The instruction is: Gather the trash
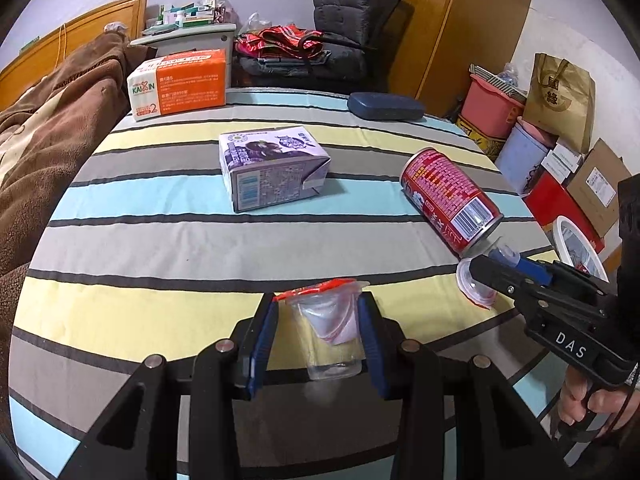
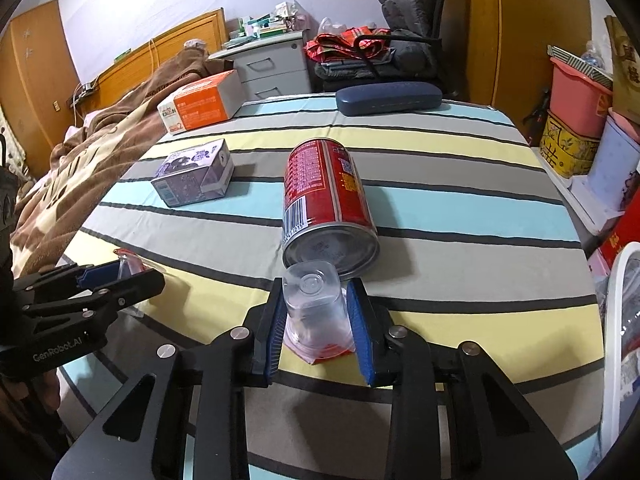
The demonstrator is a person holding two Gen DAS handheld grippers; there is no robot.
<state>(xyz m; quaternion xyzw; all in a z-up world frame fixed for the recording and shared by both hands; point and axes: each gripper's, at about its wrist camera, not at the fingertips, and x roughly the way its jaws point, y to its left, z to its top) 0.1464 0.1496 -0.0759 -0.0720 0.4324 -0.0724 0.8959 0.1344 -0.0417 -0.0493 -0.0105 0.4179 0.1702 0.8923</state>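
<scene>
Cups first: your left gripper (image 1: pixel 320 328) is clamped on a clear jelly cup (image 1: pixel 332 332) w/ its red foil lid peeled, rim pointing away. Your right gripper (image 2: pixel 318 320) pinches a second clear cup (image 2: pixel 314 308), base pointing fwd, just in front of the red can (image 2: pixel 326 200) lying on its side on the striped tablecloth (image 2: pixel 460 248). Only the left cam shows the white bin (image 1: pixel 576 244) clearly beyond the table edge; the purple carton (image 1: pixel 272 168) lies mid-table.

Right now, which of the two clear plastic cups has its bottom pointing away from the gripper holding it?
The right gripper's cup: its closed base faces forward toward the red can. The left gripper's cup points its red-lidded rim forward instead.
</scene>
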